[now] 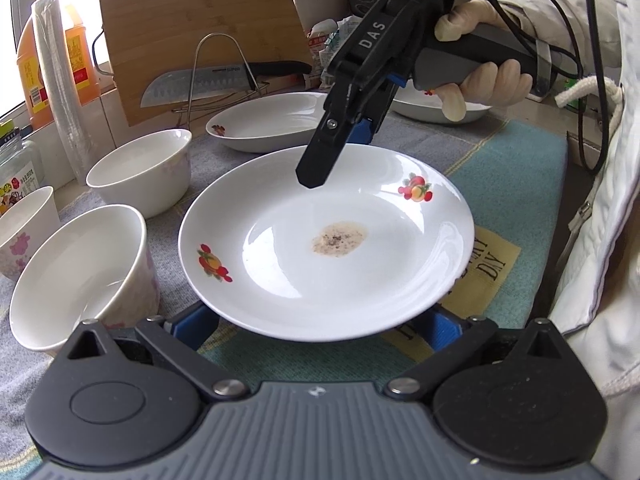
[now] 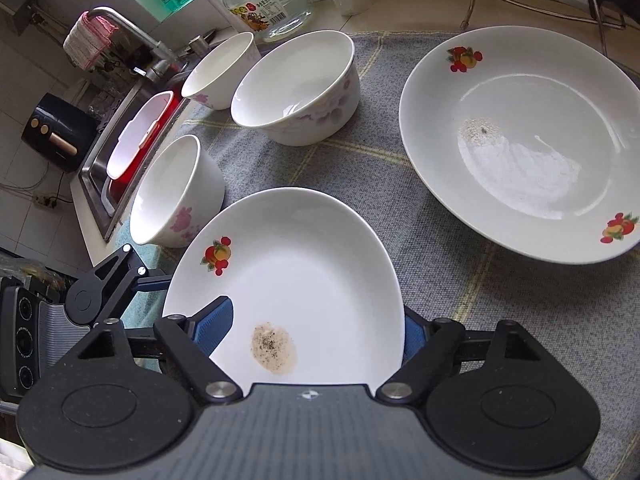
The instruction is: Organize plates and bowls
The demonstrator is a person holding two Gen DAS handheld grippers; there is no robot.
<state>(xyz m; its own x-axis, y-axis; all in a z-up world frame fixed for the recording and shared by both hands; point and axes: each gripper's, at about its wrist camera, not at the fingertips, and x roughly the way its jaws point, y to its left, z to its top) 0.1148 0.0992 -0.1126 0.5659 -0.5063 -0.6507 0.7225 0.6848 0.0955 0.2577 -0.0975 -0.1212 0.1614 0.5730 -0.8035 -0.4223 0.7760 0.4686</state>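
A white plate [image 1: 320, 248] [image 2: 296, 264] with fruit prints and a brown stain in its middle lies tilted between both grippers on the checked cloth [image 2: 400, 280]. My left gripper [image 1: 318, 326] [image 2: 104, 284] is open wide, its fingertips hidden under the plate's near rim. My right gripper [image 1: 336, 156] [image 2: 314, 332] straddles the far rim, one finger over the plate's inside, the other behind and below the rim. Its jaws look open, with a gap around the rim. A second fruit plate [image 1: 272, 120] [image 2: 520, 140] sits beyond. Three white bowls [image 1: 140, 168] [image 2: 296, 84] stand to the side.
A third plate [image 1: 432, 110] lies behind the gloved hand [image 1: 480, 76]. A cutting board [image 1: 200, 32] and a knife [image 1: 224, 80] on a wire rack stand at the back. Oil bottles [image 1: 36, 72] and a glass jar [image 2: 268, 0] line the wall. The sink [image 2: 132, 136] borders the bowls.
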